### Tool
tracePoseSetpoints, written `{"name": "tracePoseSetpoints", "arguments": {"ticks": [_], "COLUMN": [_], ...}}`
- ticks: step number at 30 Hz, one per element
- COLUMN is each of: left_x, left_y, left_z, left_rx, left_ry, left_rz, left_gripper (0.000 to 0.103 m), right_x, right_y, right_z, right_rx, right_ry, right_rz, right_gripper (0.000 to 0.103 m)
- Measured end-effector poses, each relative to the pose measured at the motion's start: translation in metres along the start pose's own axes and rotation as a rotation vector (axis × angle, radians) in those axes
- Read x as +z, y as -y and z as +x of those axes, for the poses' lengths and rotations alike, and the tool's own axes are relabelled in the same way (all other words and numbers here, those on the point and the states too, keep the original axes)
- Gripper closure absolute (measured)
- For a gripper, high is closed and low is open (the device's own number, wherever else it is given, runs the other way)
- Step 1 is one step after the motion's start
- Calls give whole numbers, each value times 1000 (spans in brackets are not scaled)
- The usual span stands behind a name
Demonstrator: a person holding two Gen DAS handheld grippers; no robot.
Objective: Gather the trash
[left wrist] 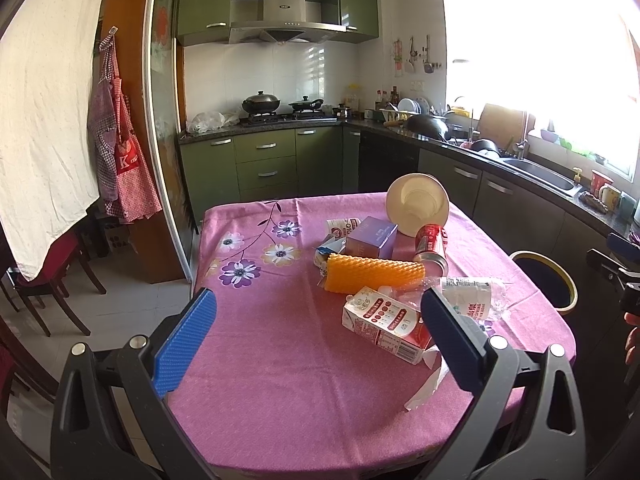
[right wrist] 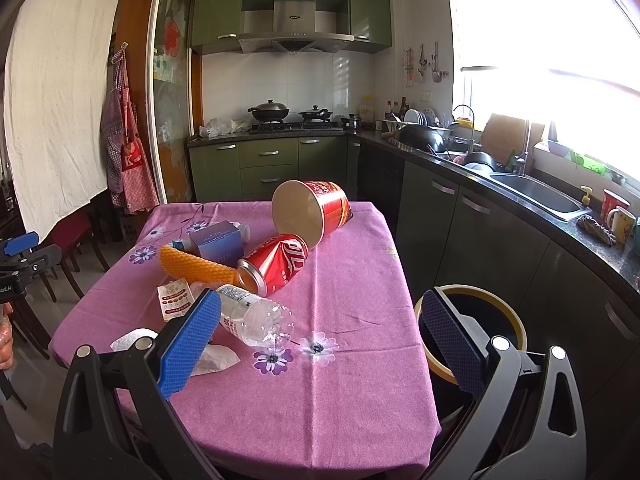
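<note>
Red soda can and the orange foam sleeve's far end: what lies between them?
In the right wrist view, a purple box stands between the orange foam sleeve and the red soda can.

Left tongs [left wrist: 316,328] spread wide, empty, low in the frame over the pink-clothed surface [left wrist: 280,380]. Right of centre, a litter pile: milk carton [left wrist: 384,326] beside the right finger, orange ridged sponge [left wrist: 374,274], crushed cola can [left wrist: 432,246], tipped paper bowl [left wrist: 416,208]. Bin [left wrist: 552,280] at right edge.
</note>
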State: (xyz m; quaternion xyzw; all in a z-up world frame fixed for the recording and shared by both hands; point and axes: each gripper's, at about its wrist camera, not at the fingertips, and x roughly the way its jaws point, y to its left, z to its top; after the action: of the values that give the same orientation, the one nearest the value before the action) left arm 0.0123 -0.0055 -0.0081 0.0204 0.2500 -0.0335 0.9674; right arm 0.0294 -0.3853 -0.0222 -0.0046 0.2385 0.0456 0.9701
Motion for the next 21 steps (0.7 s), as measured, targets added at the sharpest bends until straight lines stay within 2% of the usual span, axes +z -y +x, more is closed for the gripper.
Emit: {"name": "tracePoseSetpoints", "arguments": {"ticks": [6,11,14,18,20,21], "left_x": [23,49,63,76,82,83], "left_y": [-21,-32,-39,-47,-52,-54], "left_z": [36,76,103,136,155,162], "left_rx": [-30,4,14,30,39,41], "left_ry": [-24,-11,-13,-10,-13,-13], "left_rz": [-57,-62,-63,-56,-59,-63], "left_gripper": [6,6,6,6,6,6], "right_x": [21,46,64,92,107,111], "right_y": [-4,-13,-27,-43,-47,-48], "right_z": [22,54,84,134,164,181], "right_rx": [6,-5,79,107,105,115], "right_ry": [-7,2,-48,-119,-165,-198], "right_rz": [35,90,83,76,94,109], "right_gripper": [4,4,4,4,10,18]}}
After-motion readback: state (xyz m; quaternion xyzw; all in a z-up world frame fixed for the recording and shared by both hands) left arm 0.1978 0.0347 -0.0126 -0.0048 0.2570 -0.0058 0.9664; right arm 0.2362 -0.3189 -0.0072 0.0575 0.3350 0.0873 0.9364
